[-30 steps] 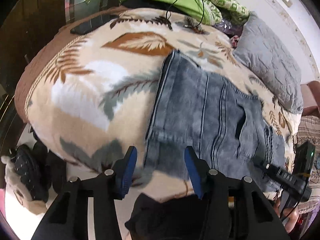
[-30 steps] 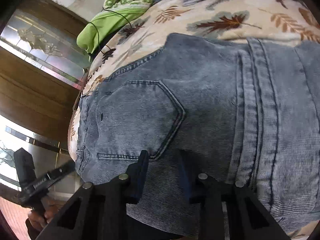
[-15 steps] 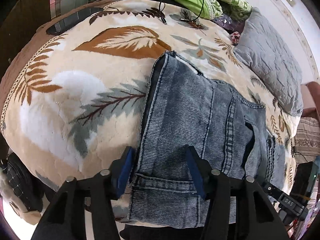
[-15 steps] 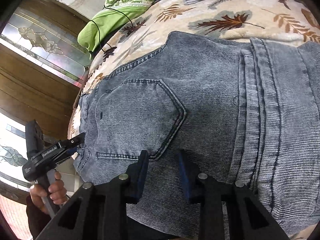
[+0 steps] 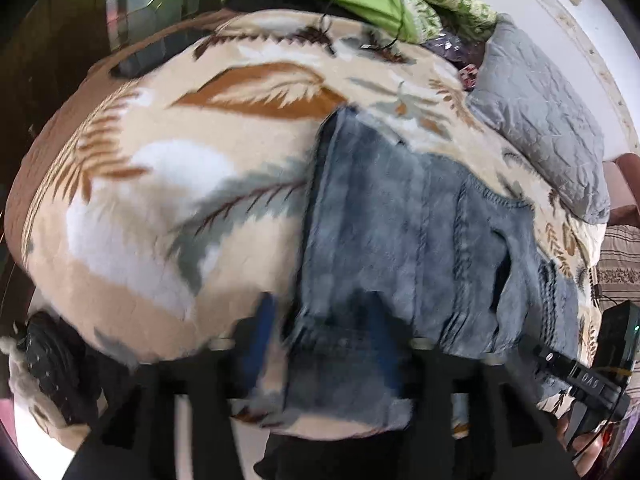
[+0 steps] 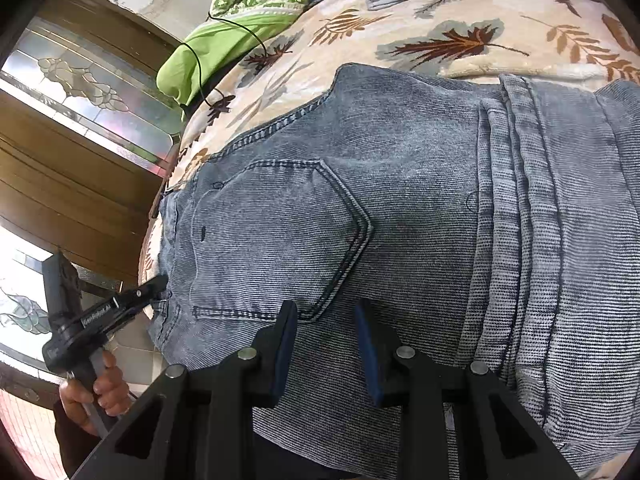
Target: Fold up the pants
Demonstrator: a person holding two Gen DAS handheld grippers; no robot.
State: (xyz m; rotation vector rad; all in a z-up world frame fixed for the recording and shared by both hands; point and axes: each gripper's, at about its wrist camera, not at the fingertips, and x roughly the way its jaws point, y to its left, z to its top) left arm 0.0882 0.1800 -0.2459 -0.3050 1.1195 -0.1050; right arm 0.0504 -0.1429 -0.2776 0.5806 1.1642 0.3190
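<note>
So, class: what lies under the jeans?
The jeans lie on a leaf-patterned blanket, visible around their edges. Whatever is beneath their middle is covered.

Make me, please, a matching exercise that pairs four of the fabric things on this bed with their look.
Things:
1. jeans
2. pillow
3. cloth bundle
4. blanket

Looks:
A. cream with brown and grey leaves
B. grey and quilted
C. washed blue denim with a stitched back pocket
D. plain bright green

Right pairs: 1-C, 2-B, 3-D, 4-A.
</note>
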